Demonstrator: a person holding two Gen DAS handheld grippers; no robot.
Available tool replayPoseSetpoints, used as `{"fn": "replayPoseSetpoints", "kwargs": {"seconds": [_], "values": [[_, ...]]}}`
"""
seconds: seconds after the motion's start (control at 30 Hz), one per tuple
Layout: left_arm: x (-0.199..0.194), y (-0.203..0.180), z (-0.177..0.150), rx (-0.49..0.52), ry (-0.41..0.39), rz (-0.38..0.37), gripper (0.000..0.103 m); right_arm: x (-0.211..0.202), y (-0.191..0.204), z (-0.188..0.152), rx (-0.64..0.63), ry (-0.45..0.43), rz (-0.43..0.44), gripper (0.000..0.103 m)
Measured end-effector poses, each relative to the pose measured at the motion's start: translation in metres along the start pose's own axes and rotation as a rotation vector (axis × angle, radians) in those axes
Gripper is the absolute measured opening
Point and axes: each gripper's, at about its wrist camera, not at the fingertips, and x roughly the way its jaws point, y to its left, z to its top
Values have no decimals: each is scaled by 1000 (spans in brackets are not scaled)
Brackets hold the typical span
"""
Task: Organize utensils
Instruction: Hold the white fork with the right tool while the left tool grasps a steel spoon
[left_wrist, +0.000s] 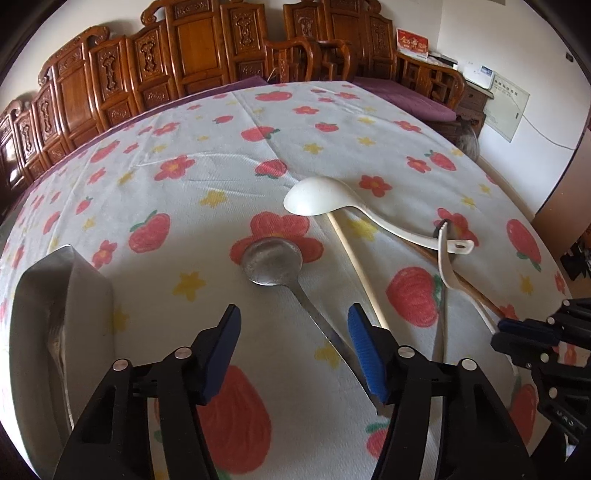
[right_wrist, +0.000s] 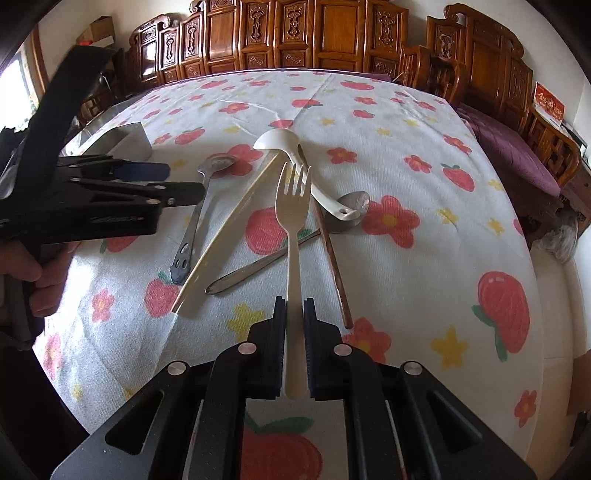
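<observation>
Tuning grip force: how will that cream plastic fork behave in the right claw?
The cream plastic fork looks thin, so probably light and slightly flexible. The right claw grips only its handle end, so the tines may droop or pivot. Its smooth surface could slip.

Steel spoon (left_wrist: 273, 263) handle is covered at its lower end by the left gripper's blue pad (left_wrist: 365, 354). Steel holder (left_wrist: 55, 325) is cut off by the left edge; its contents cannot be made out. Second spoon (right_wrist: 354, 206) bowl is partly hidden behind the ladle (right_wrist: 291, 147) handle.

Home — carved wooden chairs (right_wrist: 480, 66), floral tablecloth (right_wrist: 406, 258)
</observation>
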Motion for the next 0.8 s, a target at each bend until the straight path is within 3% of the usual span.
{"fn": "replayPoseSetpoints", "kwargs": {"seconds": [0.23,0.3,0.4,0.57,0.8], "values": [[18,-4,5,0,9,20,36,0,-3,-1,13,-1,5,11],[18,-3,6,-7,8,7,21,0,-2,-1,10,2,4,11],[17,1,5,-16,23,-2,12,-1,0,0,4,2,3,11],[11,4,-2,16,51,12,5,-7,8,3,-11,-7,11,11],[-10,4,-14,72,38,46,5,-14,23,5,-44,-16,21,11]]}}
